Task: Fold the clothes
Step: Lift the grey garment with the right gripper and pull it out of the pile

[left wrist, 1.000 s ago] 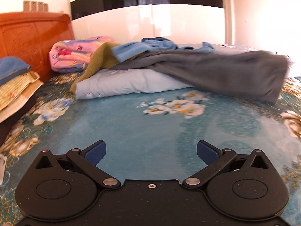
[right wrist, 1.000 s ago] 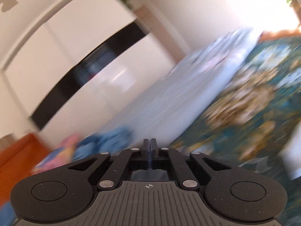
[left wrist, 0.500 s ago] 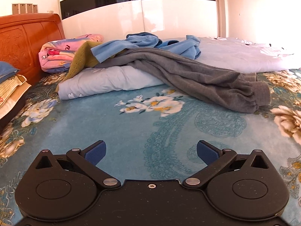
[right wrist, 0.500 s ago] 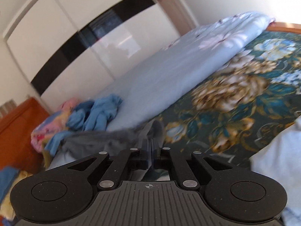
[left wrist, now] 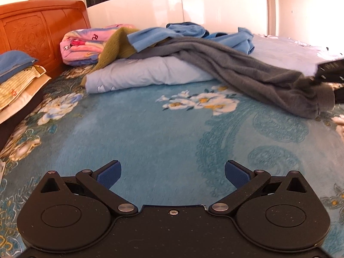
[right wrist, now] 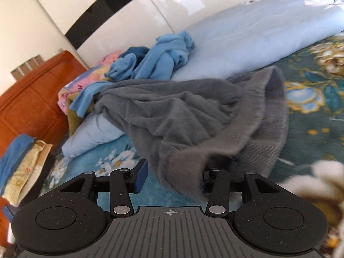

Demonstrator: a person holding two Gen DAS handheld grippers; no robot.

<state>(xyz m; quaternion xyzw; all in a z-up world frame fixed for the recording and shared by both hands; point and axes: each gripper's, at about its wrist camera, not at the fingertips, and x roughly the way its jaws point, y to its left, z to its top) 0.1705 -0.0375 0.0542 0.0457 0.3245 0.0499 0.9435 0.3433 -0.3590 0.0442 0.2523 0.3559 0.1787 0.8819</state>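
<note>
A grey knit sweater trails from the clothes pile down onto the blue floral bedspread. In the right wrist view the sweater lies rumpled, with its ribbed hem nearest me. My right gripper is open, and the hem's corner hangs between the blue pads without being gripped. That gripper shows at the left wrist view's right edge, at the sweater's end. My left gripper is open and empty, low over the bare bedspread, well short of the sweater.
Blue garments and an olive knit lie on a pale blue folded quilt. A pink blanket sits by the wooden headboard. Folded clothes are stacked at the left.
My right gripper was shut on the sweater's hem and pulled it out over the bed; now it has opened and the hem lies loose between its pads. My left gripper stayed open.
</note>
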